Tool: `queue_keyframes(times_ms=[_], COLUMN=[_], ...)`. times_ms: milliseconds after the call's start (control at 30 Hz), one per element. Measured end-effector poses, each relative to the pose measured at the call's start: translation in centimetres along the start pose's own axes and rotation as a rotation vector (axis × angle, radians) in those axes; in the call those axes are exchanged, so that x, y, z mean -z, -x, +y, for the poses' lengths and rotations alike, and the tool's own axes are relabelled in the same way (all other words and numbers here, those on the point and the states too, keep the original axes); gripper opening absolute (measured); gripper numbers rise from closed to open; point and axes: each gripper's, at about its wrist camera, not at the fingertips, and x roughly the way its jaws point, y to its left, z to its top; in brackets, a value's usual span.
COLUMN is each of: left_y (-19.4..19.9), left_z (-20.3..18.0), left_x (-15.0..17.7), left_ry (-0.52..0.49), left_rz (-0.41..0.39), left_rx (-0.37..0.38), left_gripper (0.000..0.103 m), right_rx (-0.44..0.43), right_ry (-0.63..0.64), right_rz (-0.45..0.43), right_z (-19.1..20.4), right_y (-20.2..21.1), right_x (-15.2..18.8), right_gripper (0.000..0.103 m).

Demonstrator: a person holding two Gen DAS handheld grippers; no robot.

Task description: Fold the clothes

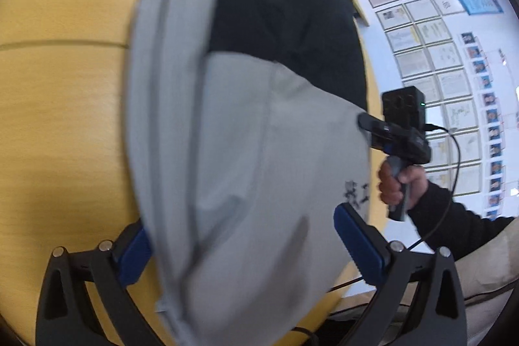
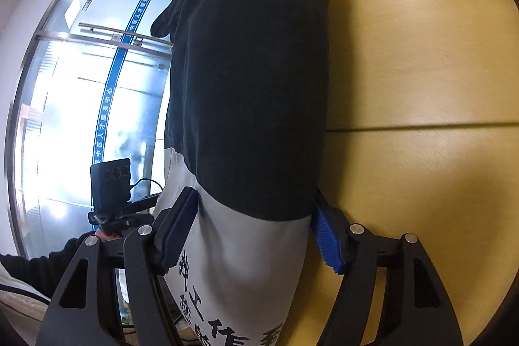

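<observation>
A grey and black garment (image 1: 246,125) with black printed characters lies partly folded on the yellow wooden table (image 1: 65,86) and is lifted at its near edge. My left gripper (image 1: 243,245) stands wide, the grey cloth passing between its blue pads (image 1: 356,239). In the left wrist view my right gripper (image 1: 365,122) pinches the garment's right edge. In the right wrist view the garment (image 2: 253,80) runs between the right gripper's (image 2: 253,232) blue pads (image 2: 327,242), which are spread about the bunched cloth. The left gripper's body (image 2: 110,193) shows at left.
The table edge (image 1: 356,5) runs close behind the garment, with a wall of framed papers (image 1: 421,21) beyond. Glass doors with a blue stripe (image 2: 110,93) stand past the table's other side. A cable (image 1: 451,190) trails from the right gripper.
</observation>
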Motion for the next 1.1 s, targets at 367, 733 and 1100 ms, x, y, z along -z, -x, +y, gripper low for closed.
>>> queue_keyframes(times_ms=[367, 733, 1100], left_y=[0.4, 10.1, 29.8], left_z=[1.4, -1.0, 5.3], left_x=[1.7, 4.6, -1.0], left_ry=[0.192, 0.154, 0.056], left_rz=[-0.061, -0.200, -0.393], left_rx=[-0.023, -0.019, -0.083], left_gripper=[0.046, 0.024, 0.024], right_rx=[0.228, 0.216, 0.144], right_ry=[0.085, 0.276, 0.337], right_rz=[-0.031, -0.068, -0.150], right_z=[4.7, 16.9, 31.8], right_y=[-2.3, -4.1, -12.4], right_x=[-0.7, 1.2, -6.4], right_gripper=[0.019, 0.014, 0.014])
